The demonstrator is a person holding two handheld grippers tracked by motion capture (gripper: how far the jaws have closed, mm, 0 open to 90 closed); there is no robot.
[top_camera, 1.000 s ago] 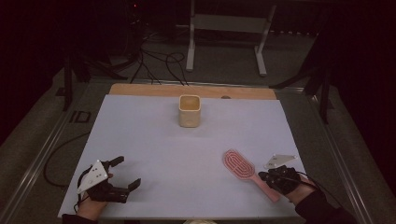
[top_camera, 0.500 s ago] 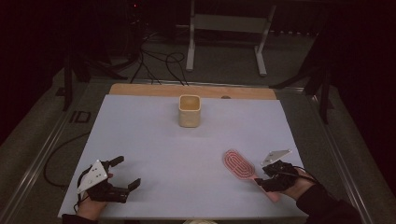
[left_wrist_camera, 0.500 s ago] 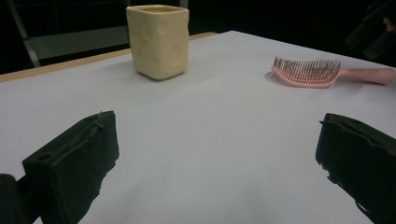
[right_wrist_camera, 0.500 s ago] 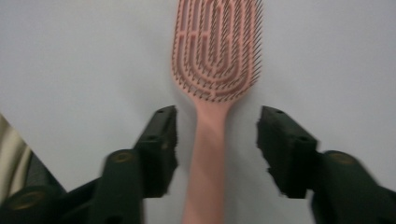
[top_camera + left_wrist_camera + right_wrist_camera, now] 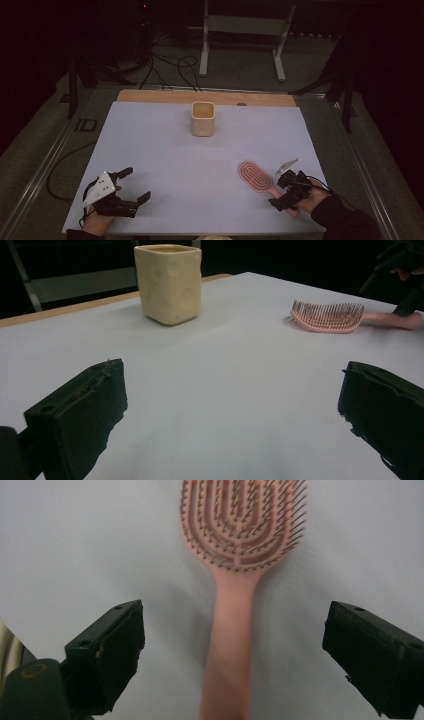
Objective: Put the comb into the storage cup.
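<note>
My right hand-held gripper (image 5: pixel 230 645) stands spread wide; its jaws have just been opening, and the handle of the pink hairbrush (image 5: pixel 240 545) runs up between them without either pad touching it. The brush lies flat on the white table (image 5: pixel 165 165) near the right front edge, bristles up, head pointing away from me toward the middle, handle toward my hand. In the high view that gripper (image 5: pixel 287 192) sits right over the handle end of the brush (image 5: pixel 256 176).

To grip well, I judge I should come down until both pads flank the handle evenly, keep the handle centred between them, and take it below the head, where it is straight and narrow, not at the bristles. Closing slowly should keep the brush from skidding on the smooth sheet.

My left hand-held gripper (image 5: pixel 131 187) rests at the left front of the table, jaws apart and holding nothing. Farther off, the yellow cup (image 5: pixel 203 119) stands upright near the far edge, well apart from the brush.
</note>
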